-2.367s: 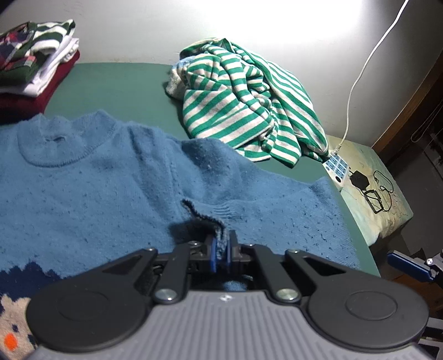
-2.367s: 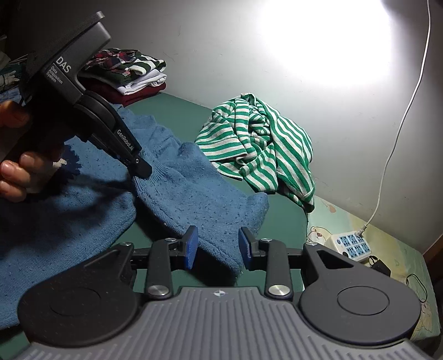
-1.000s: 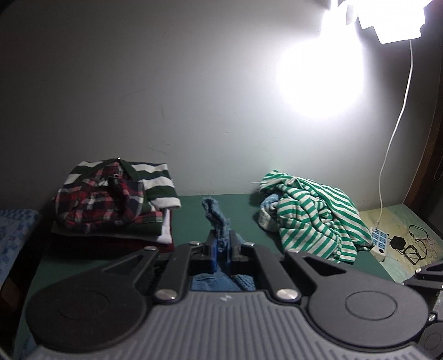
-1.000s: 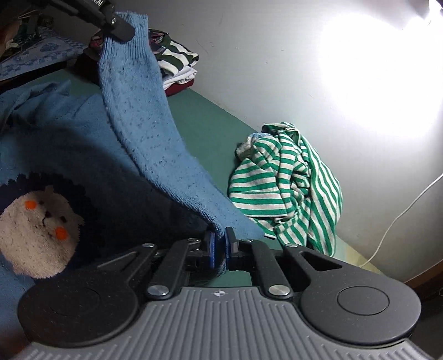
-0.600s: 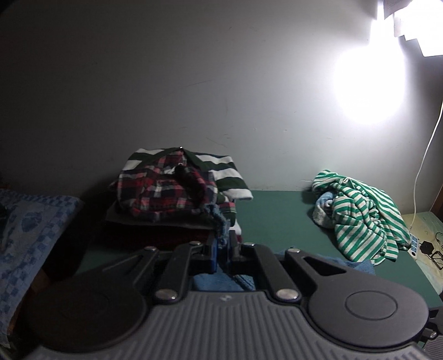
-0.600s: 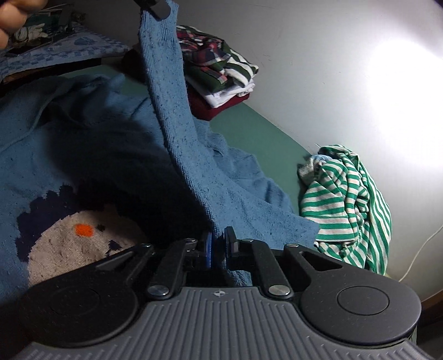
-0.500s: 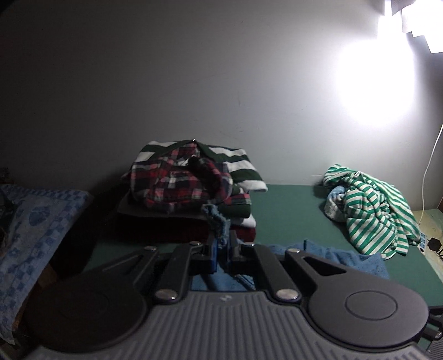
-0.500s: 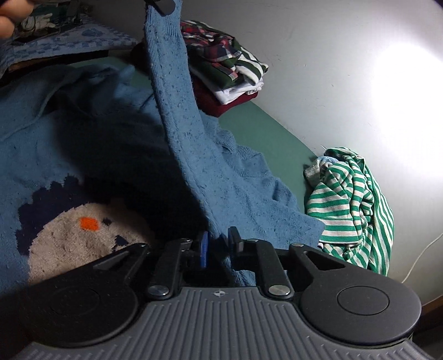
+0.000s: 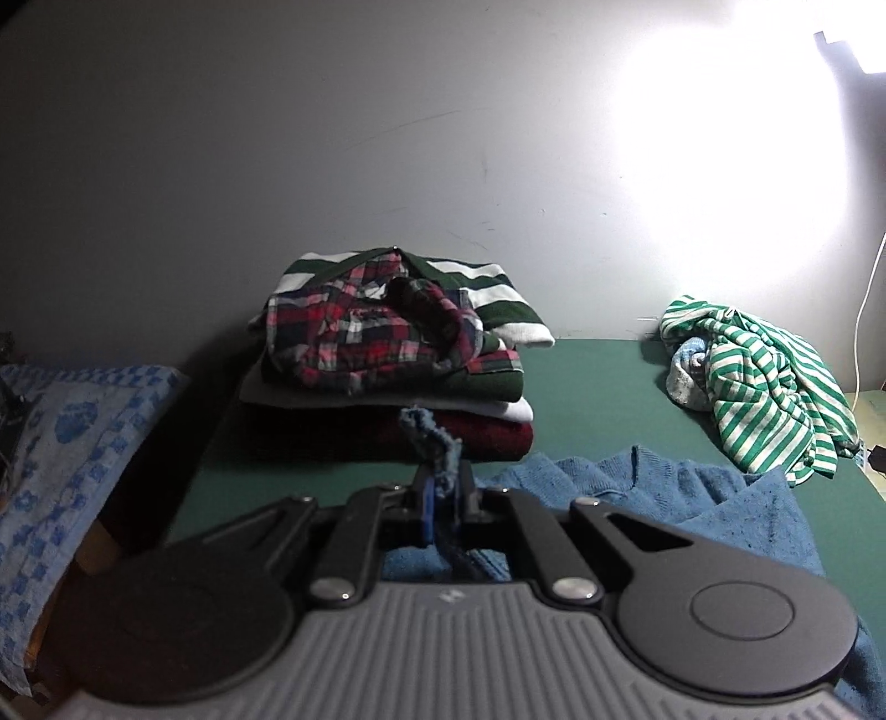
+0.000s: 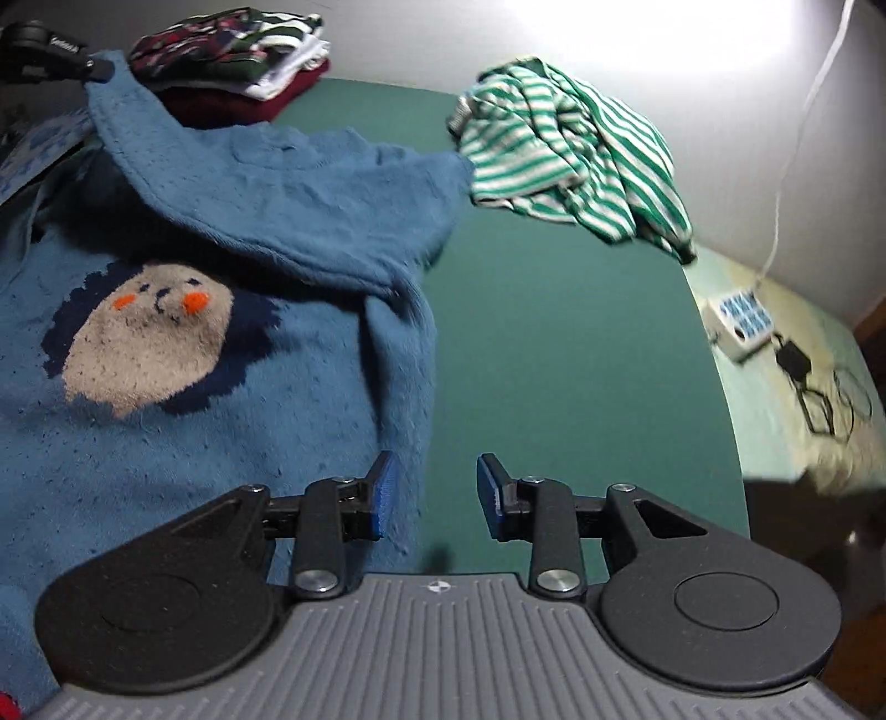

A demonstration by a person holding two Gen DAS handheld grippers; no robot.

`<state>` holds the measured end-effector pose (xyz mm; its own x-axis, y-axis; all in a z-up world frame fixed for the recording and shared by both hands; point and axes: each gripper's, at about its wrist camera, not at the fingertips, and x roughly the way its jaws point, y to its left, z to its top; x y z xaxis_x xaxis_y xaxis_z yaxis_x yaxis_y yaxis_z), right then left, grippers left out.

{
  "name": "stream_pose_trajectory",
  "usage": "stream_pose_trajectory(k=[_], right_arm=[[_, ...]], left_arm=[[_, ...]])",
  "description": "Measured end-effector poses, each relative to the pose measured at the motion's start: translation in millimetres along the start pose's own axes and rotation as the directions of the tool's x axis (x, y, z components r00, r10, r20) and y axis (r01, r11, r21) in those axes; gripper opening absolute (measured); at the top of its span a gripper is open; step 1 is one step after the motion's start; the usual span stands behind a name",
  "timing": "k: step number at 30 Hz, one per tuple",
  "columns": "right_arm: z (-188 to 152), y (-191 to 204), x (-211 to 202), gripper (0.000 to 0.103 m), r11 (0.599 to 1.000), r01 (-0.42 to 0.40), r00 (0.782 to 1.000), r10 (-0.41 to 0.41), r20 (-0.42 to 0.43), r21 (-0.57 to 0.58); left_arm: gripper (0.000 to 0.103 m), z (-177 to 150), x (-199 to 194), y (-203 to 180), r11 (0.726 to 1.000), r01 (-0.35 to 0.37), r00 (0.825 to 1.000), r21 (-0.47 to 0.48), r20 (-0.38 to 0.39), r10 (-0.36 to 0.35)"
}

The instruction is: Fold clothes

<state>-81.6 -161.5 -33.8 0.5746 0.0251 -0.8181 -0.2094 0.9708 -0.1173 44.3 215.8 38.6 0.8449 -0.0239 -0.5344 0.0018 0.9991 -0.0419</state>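
Note:
A blue knit sweater (image 10: pixel 232 421) with a beige face patch (image 10: pixel 144 338) lies spread on the green table (image 10: pixel 554 343). My left gripper (image 9: pixel 443 498) is shut on the sleeve cuff (image 9: pixel 429 437) and holds it up; the sleeve (image 10: pixel 266 205) stretches across the sweater's chest towards the far left, where that gripper (image 10: pixel 61 52) shows in the right wrist view. My right gripper (image 10: pixel 434 493) is open and empty, just above the sweater's right edge. More of the sweater (image 9: pixel 692 498) lies below the left gripper.
A stack of folded clothes (image 9: pixel 398 365) stands at the back by the wall. A crumpled green-striped shirt (image 10: pixel 576 144) lies at the back right. A power strip (image 10: pixel 742 321) and cables lie on a side surface right of the table. A blue checked cloth (image 9: pixel 61 443) is at the left.
My right gripper has opened, let go of the sleeve and drawn back to the sweater's right edge. The left gripper has carried the cuff further left across the sweater.

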Motion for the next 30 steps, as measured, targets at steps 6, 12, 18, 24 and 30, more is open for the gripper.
stream_pose_trajectory(k=[6, 12, 18, 24, 30], right_arm=[[-18.7, -2.0, 9.1, 0.033, 0.974, -0.098, 0.994, 0.104, -0.018, 0.206], [-6.7, 5.8, 19.0, 0.032, 0.983, -0.102, 0.995, 0.102, 0.005, 0.150], [1.5, 12.8, 24.1, 0.032, 0.992, -0.101, 0.995, 0.102, -0.003, 0.076], [0.4, 19.1, 20.6, 0.032, 0.998, -0.068, 0.998, 0.068, -0.003, -0.010], [-11.1, 19.1, 6.5, 0.033, 0.996, -0.057, 0.998, 0.057, 0.005, -0.063]], left_arm=[[0.000, 8.2, -12.2, 7.9, 0.999, -0.032, 0.998, -0.017, 0.048, 0.033], [0.000, 17.8, -36.4, 14.3, 0.996, -0.091, 0.987, -0.006, 0.134, 0.091], [0.000, 7.2, -37.4, 25.9, 0.993, -0.118, 0.987, -0.013, 0.104, 0.119], [0.000, -0.2, -38.8, 41.6, 0.989, -0.138, 0.987, -0.048, 0.081, 0.141], [0.000, 0.7, -44.5, 43.9, 0.983, -0.183, 0.978, -0.022, 0.103, 0.184]])
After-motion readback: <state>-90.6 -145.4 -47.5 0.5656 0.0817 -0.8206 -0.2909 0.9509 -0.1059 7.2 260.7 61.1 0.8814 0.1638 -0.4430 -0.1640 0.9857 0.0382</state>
